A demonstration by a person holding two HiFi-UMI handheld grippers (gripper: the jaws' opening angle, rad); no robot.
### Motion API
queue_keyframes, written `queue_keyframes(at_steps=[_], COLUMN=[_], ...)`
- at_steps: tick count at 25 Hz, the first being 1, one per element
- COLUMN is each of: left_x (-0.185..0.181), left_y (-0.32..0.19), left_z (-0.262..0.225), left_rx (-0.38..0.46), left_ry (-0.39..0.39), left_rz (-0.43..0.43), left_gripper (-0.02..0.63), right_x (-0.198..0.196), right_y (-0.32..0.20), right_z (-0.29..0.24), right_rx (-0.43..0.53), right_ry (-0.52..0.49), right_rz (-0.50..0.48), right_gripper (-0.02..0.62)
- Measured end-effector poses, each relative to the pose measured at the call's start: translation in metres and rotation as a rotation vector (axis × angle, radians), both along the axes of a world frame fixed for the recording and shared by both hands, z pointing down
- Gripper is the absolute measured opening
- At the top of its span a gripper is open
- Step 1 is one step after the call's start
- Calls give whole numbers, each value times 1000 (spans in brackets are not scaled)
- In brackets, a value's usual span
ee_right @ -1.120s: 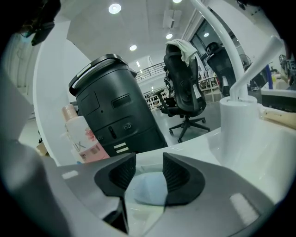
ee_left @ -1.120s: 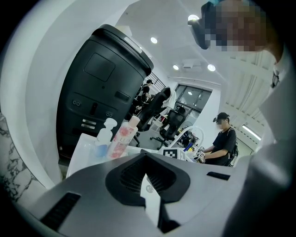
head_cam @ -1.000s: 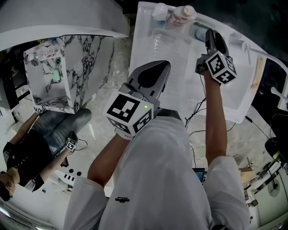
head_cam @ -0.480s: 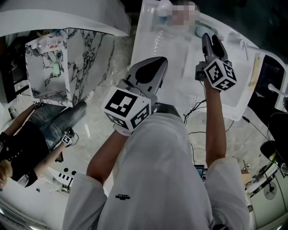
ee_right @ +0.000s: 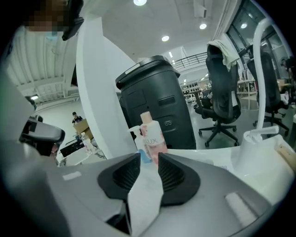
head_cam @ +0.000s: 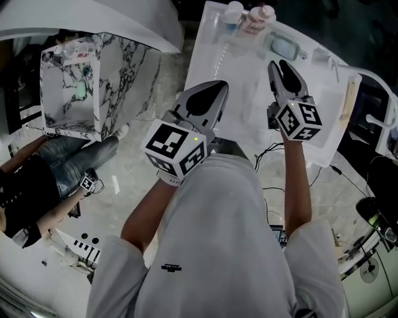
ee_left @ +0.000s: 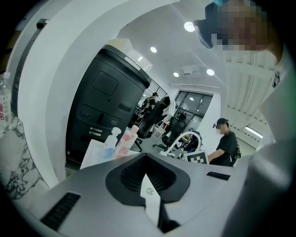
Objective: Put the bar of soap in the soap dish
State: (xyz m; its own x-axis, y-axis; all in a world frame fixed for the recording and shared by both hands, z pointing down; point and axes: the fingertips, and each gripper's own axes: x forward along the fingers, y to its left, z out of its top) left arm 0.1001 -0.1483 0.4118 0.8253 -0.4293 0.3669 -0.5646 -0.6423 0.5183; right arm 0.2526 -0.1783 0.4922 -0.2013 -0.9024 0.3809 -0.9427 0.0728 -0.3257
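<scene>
Nearest the person, the left gripper (head_cam: 214,92) hangs above the near edge of the white bench (head_cam: 231,68) with its jaws closed on nothing. To its left stands a marbled box (head_cam: 109,81), open at the top, with a few small things inside that are too small to name.

A little farther on, the right gripper (head_cam: 278,65) is over the bench. Its jaws have just been closing, but a clear gap is left between the ribbed pads, and nothing sits in that gap; only the bench and the bottles show through it.

Just beyond the right gripper's tips lies the soap dish (head_cam: 295,54), and in it what looks like the bar of soap (head_cam: 282,45), pale green and lying flat. Gripper and dish are apart, not touching. By that, the task appears done.

The bar would likely handle as a light, stiff block, smooth and prone to slip, and a hard squeeze could mark it. The safest hold would be across its narrow width, near the middle of the long sides.

At the far edge of the bench stand a pink bottle (head_cam: 257,17) and, beside it, a clear pump bottle (head_cam: 232,12) holding some blue liquid.
</scene>
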Motion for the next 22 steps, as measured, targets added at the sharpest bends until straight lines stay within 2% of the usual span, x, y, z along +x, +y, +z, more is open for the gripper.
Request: queue_keyframes(at_steps=[11,22], left_x=[-7,-10], left_y=[11,18], left_z=[-16,-38], left_rx=[34,84], left_ry=[14,32], left_rz=[-10,-17], left_gripper=[2,2], right_x=[-20,-36], right_y=[30,56], right_z=[-55,-114], right_rx=[31,103], right_ry=[107,148], right_rz=[-82,-130], right_gripper=[85,39])
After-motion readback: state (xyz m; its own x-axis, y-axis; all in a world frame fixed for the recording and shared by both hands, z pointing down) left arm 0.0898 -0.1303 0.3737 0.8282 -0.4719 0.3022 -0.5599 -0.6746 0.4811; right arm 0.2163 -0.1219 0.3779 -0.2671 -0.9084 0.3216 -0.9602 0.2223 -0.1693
